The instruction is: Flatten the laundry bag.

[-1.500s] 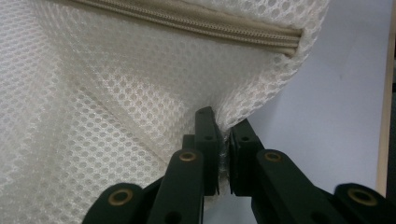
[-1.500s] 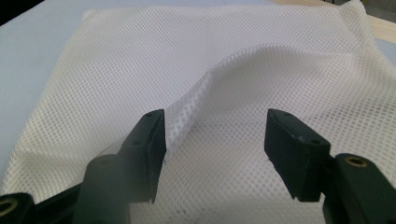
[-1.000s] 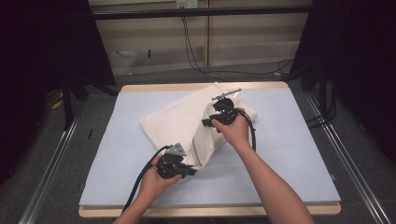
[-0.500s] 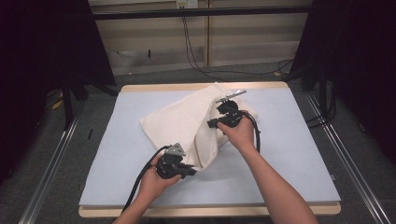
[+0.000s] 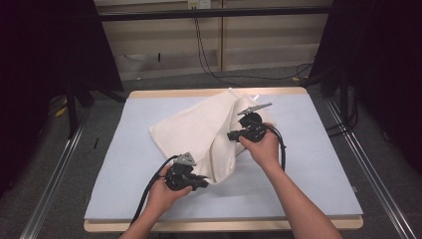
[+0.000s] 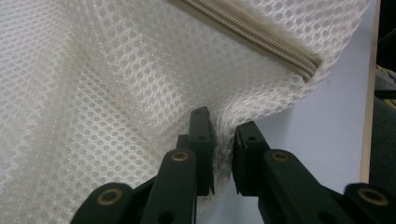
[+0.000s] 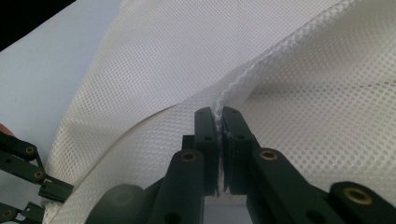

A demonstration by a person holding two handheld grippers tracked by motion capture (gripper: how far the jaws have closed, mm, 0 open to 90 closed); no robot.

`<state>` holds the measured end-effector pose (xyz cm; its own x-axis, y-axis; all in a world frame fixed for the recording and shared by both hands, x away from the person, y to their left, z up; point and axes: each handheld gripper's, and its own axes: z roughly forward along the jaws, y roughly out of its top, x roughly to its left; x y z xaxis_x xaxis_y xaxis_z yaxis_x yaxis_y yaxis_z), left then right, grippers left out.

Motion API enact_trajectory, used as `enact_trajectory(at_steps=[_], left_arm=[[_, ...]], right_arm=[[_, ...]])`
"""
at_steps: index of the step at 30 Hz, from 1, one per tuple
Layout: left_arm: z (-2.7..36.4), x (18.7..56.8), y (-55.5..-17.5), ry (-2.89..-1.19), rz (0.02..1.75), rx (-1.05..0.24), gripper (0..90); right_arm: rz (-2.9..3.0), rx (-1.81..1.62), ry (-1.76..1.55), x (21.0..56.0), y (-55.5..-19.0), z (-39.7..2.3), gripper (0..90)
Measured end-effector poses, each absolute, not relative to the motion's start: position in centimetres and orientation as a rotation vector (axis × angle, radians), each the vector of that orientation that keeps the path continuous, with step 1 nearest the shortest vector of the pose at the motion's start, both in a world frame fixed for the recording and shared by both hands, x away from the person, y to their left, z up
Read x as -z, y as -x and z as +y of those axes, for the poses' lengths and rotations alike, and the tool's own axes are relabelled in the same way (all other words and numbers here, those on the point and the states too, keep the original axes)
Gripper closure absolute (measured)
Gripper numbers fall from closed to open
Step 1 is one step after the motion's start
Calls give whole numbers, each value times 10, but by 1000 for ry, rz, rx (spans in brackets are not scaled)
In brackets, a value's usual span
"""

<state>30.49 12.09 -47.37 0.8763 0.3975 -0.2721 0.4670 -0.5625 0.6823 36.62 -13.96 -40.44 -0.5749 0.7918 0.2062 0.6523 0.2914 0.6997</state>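
White mesh — a zippered laundry-type bag (image 5: 199, 134) of honeycomb netting — lies crumpled across the middle of the pale blue table mat (image 5: 124, 154), its far corner reaching toward the table's far edge. The person holds it at two places.

The left gripper (image 5: 201, 183) sits at the bag's near corner, close to the person's edge of the table. In the left gripper view its jaws stand nearly together with a bunched fold of the netting (image 6: 116, 93) pinched between the pads; the beige zipper (image 6: 252, 32) runs diagonally just beyond the fingertips, ending near the corner of the bag.

The right gripper (image 5: 230, 134) is farther up the table, at the bag's right side, lifted a little so the cloth rises toward it in a ridge. In the right gripper view its jaws are clamped tight on a thin raised seam of the mesh (image 7: 280, 70), which runs away from the fingertips up and to the right — the netting spreads on both sides of that seam.

No brand, label or readable writing appears on the bag, the mat or either gripper.
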Motion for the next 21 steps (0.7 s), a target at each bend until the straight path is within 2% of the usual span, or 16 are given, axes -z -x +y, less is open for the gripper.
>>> enact_trajectory(at_steps=[21], left_arm=[[127, 469, -306, -2215, 628, 153, 758]], right_arm=[[2313, -1152, -1315, 412, -333, -157, 860]])
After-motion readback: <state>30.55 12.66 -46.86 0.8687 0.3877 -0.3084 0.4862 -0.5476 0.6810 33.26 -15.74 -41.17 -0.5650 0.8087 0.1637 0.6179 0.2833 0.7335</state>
